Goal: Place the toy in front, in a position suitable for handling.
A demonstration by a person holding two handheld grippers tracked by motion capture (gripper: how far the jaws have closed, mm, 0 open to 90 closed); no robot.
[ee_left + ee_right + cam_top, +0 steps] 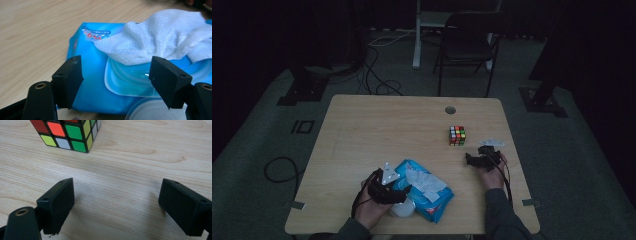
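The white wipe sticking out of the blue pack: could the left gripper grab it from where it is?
Probably yes: the left gripper is open, and the white wipe lies just beyond its jaws with nothing between.

A colourful puzzle cube (457,135) sits on the wooden table (377,125); a dark chair (468,42) stands beyond.

— What carries everything?
— 1 light wooden table (377,125) with a round hole near its far edge.
— What lies on it?
— A blue wet-wipe pack (427,190) near the front, and 1 colour cube (457,135) well apart, far right.
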